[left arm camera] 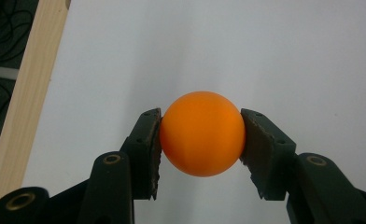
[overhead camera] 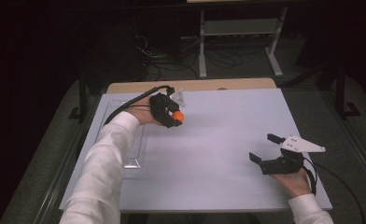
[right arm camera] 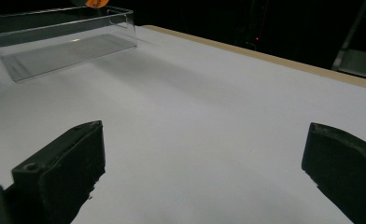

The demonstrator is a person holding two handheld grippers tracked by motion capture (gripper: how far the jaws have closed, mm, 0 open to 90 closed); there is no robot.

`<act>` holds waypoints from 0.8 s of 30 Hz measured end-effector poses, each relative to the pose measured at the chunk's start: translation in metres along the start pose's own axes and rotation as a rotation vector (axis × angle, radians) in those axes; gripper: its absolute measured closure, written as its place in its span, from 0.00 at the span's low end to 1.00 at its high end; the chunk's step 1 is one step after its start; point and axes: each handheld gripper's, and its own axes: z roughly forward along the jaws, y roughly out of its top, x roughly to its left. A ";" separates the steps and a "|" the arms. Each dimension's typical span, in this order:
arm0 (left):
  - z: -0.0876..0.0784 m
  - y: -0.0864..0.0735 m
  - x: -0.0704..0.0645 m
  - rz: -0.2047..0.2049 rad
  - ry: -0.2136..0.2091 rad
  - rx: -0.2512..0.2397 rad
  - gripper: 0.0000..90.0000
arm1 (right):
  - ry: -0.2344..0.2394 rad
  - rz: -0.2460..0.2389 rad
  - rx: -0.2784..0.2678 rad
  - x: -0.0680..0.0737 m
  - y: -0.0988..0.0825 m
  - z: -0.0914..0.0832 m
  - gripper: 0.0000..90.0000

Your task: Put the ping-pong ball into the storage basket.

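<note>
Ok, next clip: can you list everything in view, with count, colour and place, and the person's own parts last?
ball: one, orange, clamped between the left claw's pads, above the white sheet.
clear box: one, see-through plastic, open top, on the sheet near the table's far left side.
sheet: one, white, covering most of the tabletop.
table: one, pale wood edge showing at the far side.
metal frame: one, light grey, on the floor beyond the table, cables beside it.
left claw: one, black, shut on the ball.
right claw: one, black, open and empty, near the sheet's right edge.
sleeves: two, white.
</note>
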 end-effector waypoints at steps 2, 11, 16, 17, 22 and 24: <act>-0.004 -0.001 0.000 0.004 0.003 0.006 0.56 | 0.001 -0.001 0.000 0.000 0.000 0.000 0.00; -0.022 -0.009 -0.001 -0.012 0.028 0.001 0.56 | 0.002 0.002 0.003 0.000 0.000 0.001 0.00; -0.032 -0.011 -0.004 -0.006 0.043 0.004 0.56 | -0.001 0.001 0.003 0.000 0.000 0.001 0.00; -0.034 -0.012 -0.004 -0.009 0.045 0.002 0.56 | -0.002 0.002 0.003 0.000 0.000 0.001 0.00; -0.044 -0.017 -0.004 -0.022 0.057 0.005 0.56 | -0.001 -0.002 0.004 0.000 0.000 0.001 0.00; -0.046 -0.020 -0.004 -0.025 0.061 0.009 0.56 | -0.001 -0.002 0.006 0.000 0.000 0.001 0.00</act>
